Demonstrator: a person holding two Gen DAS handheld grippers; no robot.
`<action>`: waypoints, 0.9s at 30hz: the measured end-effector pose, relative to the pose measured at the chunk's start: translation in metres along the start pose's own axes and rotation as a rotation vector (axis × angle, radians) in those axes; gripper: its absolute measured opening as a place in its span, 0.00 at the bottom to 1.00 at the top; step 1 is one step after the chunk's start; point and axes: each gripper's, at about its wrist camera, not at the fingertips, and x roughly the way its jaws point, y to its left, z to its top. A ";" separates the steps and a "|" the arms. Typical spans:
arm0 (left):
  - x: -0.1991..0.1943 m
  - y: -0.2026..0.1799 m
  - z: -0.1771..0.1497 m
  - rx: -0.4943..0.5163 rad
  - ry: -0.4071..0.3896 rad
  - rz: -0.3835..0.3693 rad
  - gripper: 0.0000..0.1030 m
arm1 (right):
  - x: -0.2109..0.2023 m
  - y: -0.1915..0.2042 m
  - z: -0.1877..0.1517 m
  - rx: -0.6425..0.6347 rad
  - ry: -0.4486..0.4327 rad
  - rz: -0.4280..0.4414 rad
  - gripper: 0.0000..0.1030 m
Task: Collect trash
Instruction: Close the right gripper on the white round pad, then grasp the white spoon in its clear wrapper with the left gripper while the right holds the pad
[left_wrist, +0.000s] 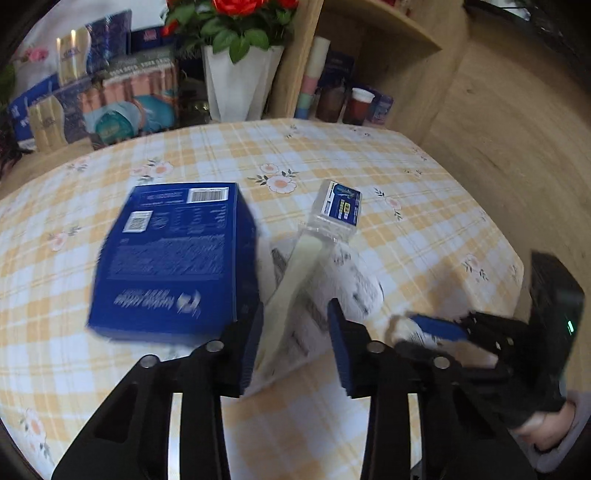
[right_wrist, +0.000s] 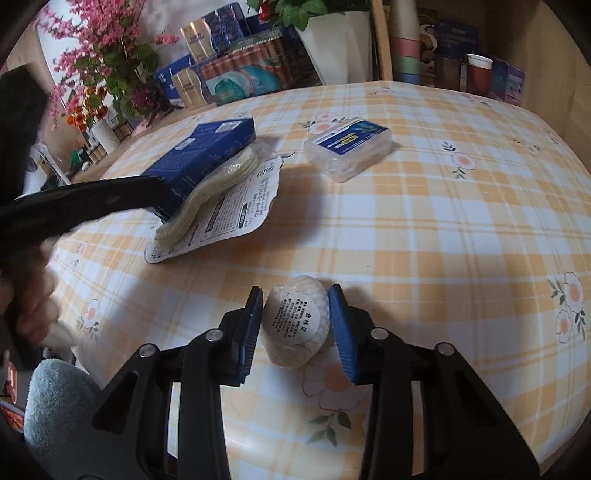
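- Yellow-and-white checked tablecloth with printed flowers covers the table.
- Right gripper has its blue pads pressed on either side of a white wrapped ball with a round printed label — the ball sits low over the cloth.
- Left gripper stands partly open around a blister pack lying flat; whether the pads press it, I cannot tell.
- Blue box lies just beside the pack; a clear plastic case sits further back.

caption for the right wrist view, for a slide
Right gripper clamps a white foam ball above the checked tablecloth.
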 end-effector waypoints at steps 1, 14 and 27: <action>0.005 -0.001 0.004 0.012 0.009 0.010 0.29 | -0.001 -0.002 -0.001 0.005 -0.002 0.005 0.38; 0.047 -0.016 0.018 0.125 0.073 0.097 0.26 | -0.010 -0.018 -0.012 0.064 -0.017 0.038 0.38; -0.029 -0.025 0.003 0.104 -0.063 0.065 0.15 | -0.043 -0.006 -0.016 0.063 -0.076 0.041 0.38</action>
